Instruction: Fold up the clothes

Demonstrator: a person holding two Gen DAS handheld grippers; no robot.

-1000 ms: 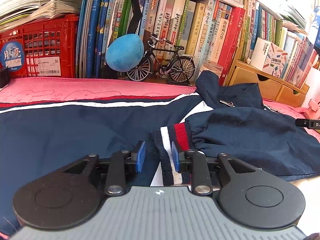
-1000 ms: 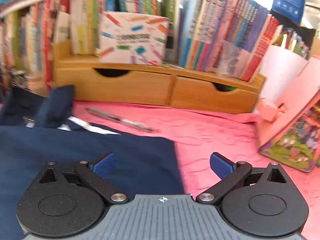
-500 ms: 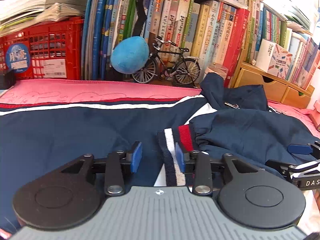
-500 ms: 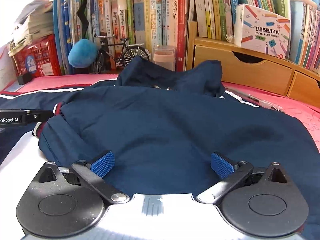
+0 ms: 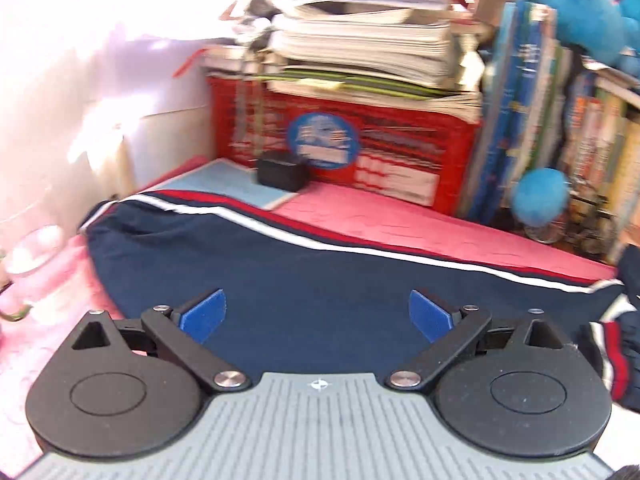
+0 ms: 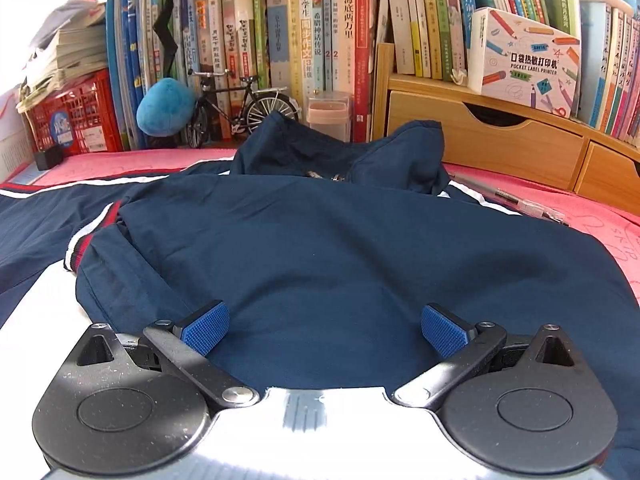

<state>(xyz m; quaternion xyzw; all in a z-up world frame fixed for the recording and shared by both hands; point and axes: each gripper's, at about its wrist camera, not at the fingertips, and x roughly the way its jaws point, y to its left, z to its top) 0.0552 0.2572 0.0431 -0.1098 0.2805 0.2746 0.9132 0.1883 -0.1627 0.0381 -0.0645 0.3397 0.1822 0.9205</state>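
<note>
**Cuff let go, left side next**

Now spread wide: left gripper (image 5: 318,314), jaws just opened out, nothing between the pads, only flat navy cloth below. A second back, pinched on the striped cuff (image 5: 608,354); now dropped, lying off to the right edge of the left view, on top of the folded part. Swung leftward since, onto the unfolded left stretch of the jacket (image 5: 320,276), with its red and white stripe running along the far edge.

Right gripper (image 6: 324,330) likewise spread, empty, hovering low over the folded-in sleeve (image 6: 340,248); view unchanged from half a second back, so parked there. Cuff seen from this side at the left end of the sleeve, resting on the body of the jacket.

Jacket spread across the pink mat (image 5: 420,224), collar bunched toward the books (image 6: 280,40). Beyond the left end: a small black box (image 5: 282,174) and the red crate (image 5: 340,148), both clear of the cloth.

Meaning for the fold, as a guess: 1 sleeve laid in and done, 1 side still flat. Probably the far left end to be pinched next and brought over. Risk: dragging the placed cuff out of line if the cloth is pulled rather than lifted.
</note>
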